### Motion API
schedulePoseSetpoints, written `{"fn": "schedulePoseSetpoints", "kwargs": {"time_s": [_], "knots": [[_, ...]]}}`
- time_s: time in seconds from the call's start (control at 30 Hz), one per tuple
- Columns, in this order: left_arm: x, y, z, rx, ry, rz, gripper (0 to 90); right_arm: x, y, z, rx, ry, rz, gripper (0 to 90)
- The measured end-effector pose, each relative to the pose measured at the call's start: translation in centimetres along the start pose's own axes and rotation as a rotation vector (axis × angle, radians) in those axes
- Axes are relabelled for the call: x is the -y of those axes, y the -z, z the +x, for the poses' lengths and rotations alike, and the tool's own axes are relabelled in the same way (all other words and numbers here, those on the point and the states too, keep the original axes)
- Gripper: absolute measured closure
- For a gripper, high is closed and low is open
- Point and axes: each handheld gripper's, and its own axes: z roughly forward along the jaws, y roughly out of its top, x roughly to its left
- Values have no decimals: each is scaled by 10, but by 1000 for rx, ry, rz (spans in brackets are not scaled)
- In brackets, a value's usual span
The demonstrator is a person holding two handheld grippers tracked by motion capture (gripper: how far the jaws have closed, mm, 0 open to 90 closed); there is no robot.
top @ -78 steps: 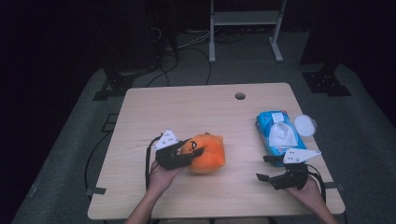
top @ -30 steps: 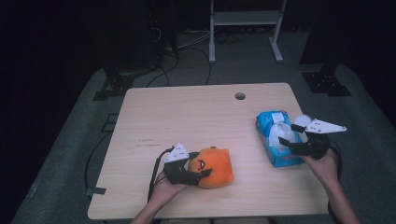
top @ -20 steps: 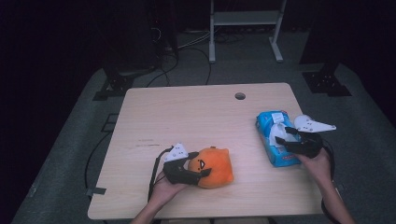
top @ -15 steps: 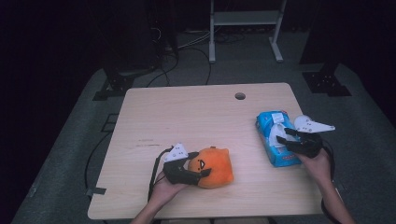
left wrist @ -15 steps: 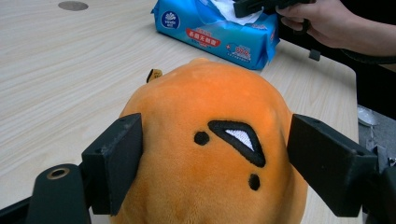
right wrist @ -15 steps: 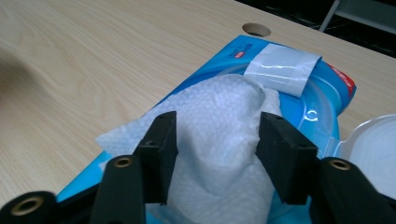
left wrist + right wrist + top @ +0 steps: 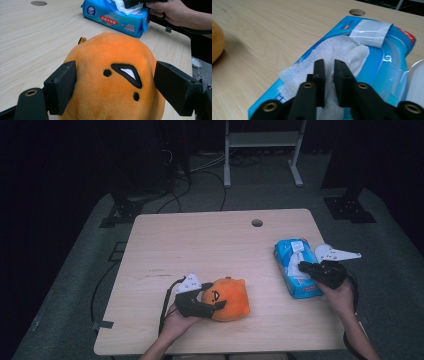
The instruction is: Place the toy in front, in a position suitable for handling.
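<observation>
One white wipe [image 7: 342,53] between closing right tongs [image 7: 329,65].

Our right tongs [image 7: 329,82] have just been closing, now pinching the wipe [image 7: 342,52] atop the pack [image 7: 296,270]; earlier they'd moved up from the surface's [image 7: 200,245] near edge.

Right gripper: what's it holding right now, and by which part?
The right gripper has just been closing its jaws on the white wipe sticking out of the blue wipes pack, pinching the raised fold at the pack's top opening.
</observation>
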Motion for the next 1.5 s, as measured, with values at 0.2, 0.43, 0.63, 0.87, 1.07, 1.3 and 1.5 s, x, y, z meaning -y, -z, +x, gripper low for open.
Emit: {"fn": "schedulePoseSetpoints", "kwargs": {"time_s": [0.2, 0.43, 0.63, 0.87, 1.07, 1.3, 1.5], "knots": [[0, -1, 0, 2, -1, -3, 188, -4, 1, 3, 16, 12, 21, 874], [0, -1, 1, 2, -3, -2, 188, -4, 4, 5, 24, 10, 17, 883], [0, -1, 1, 2, -3, -3, 188, -6, 9, 9, 0, 6, -5, 886], [0, -1, 2, 4, 0, -4, 188, -6, 7, 9, 36, 35, 2, 779], [0, -1, 2, 3, -2, -3, 187, -10, 2, 11, 58, 52, -8, 592], [0, -1, 1, 3, -7, 0, 187, -7, -6, 4, 52, 9, 13, 629], [0, 0, 2, 5, -7, 1, 187, -5, -3, -2, 35, -27, 17, 867]]}}
